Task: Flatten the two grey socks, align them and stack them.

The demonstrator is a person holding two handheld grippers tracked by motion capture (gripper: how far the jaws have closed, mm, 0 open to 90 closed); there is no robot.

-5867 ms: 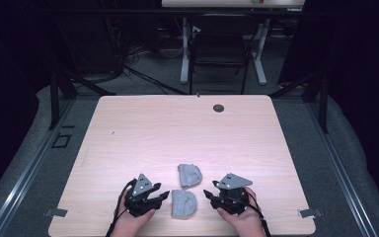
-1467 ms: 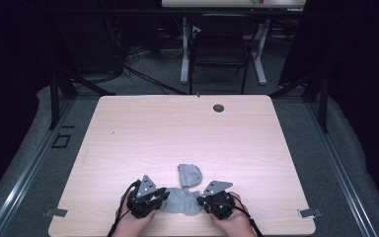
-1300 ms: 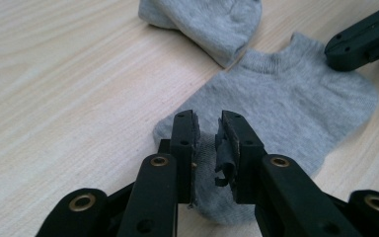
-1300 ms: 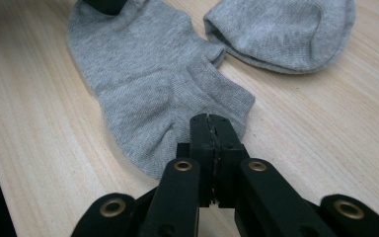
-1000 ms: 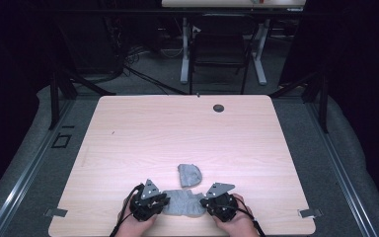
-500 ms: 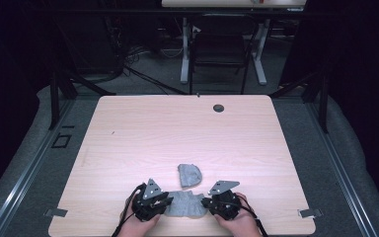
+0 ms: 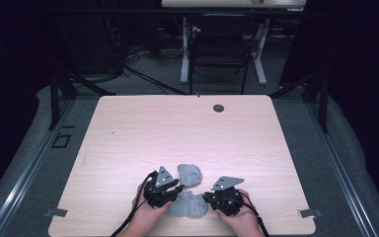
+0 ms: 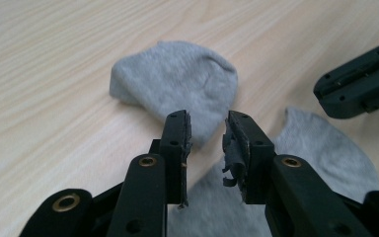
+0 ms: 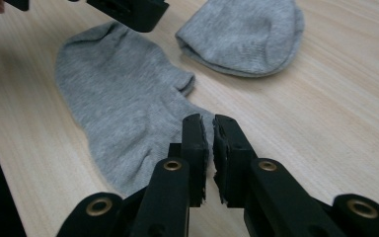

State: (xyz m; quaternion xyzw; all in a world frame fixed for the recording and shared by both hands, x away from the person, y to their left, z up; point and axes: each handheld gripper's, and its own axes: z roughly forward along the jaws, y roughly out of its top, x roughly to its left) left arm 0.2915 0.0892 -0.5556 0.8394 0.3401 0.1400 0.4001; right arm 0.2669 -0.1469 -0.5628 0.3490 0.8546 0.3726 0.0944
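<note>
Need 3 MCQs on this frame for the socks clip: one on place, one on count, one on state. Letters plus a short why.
1. Where does the far sock lie relative to the near sock?
A. Farther from the person, on the table
B. Stacked under it
C. At the table's far edge

2. How many grey socks are on the table?
A. One
B. Two
C. Four

3. What is between the jaws of the left gripper?
A. A pinched sock cuff
B. A cable
C. Nothing; there is a gap between the pads

Answers:
1. A: the high view shows it just beyond the near sock, both near the person's edge.
2. B: two separate grey socks show in the right gripper view.
3. C: the left gripper view shows the pads apart with the socks lying beyond them; its jaws have just been opening.
</note>
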